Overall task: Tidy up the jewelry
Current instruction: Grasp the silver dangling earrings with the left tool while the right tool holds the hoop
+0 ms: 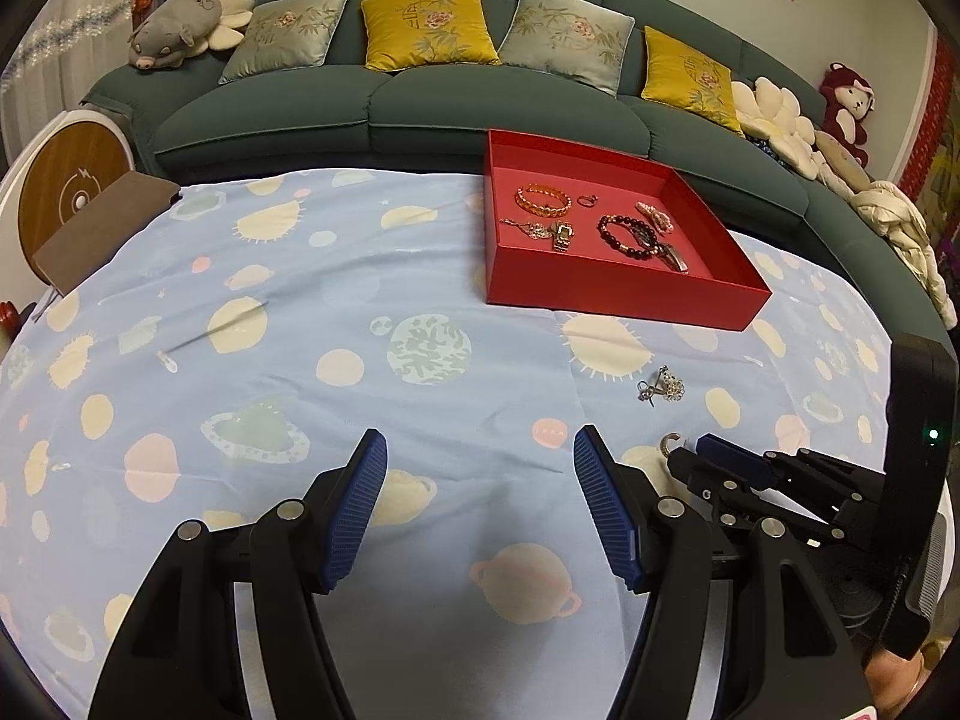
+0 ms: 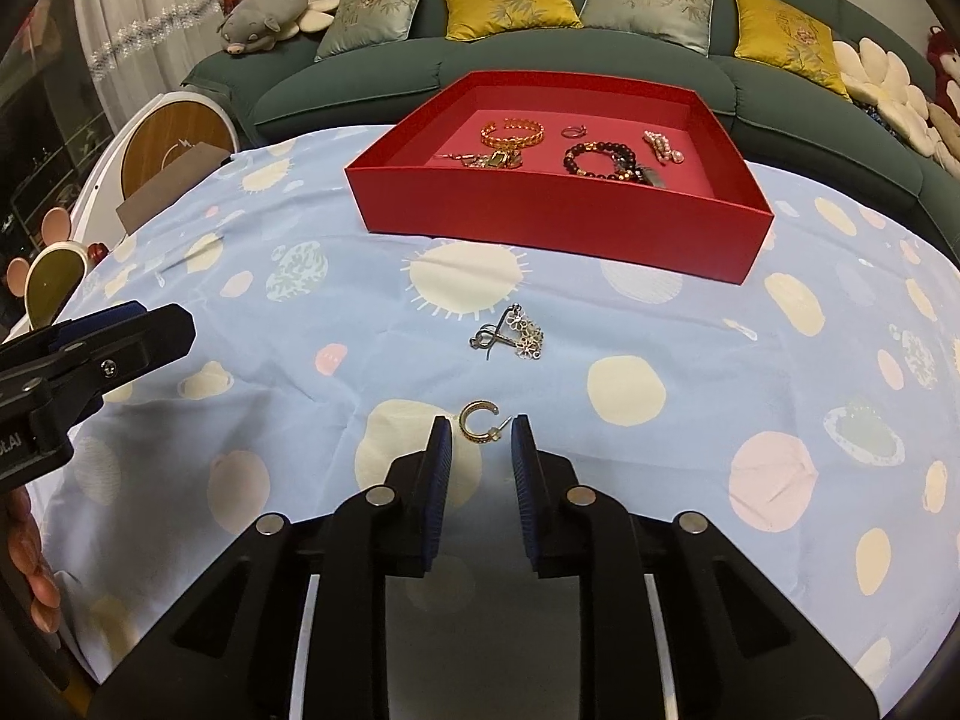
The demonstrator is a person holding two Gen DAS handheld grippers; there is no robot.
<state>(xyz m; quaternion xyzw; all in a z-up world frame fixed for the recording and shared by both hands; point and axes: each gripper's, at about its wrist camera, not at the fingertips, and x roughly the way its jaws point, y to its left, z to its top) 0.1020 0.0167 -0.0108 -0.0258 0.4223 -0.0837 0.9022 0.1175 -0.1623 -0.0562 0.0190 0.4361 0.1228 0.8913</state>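
Note:
A red tray (image 2: 558, 225) (image 1: 612, 291) on the blue planet-print cloth holds several pieces of jewelry: a gold bracelet (image 2: 512, 132), a dark bead bracelet (image 2: 591, 159), a ring (image 2: 573, 131). A small gold C-shaped earring (image 2: 478, 421) lies on the cloth just ahead of my right gripper (image 2: 480, 429), whose jaws stand partly open on either side of it without closing on it. A silver flower earring (image 2: 517, 337) (image 1: 663, 387) lies further toward the tray. My left gripper (image 1: 474, 450) is wide open and empty over the cloth, left of the right gripper (image 1: 702, 450).
A green sofa (image 1: 420, 102) with cushions and plush toys runs behind the table. A brown box (image 1: 102, 222) and a round white-and-wood object (image 1: 72, 192) stand at the far left edge.

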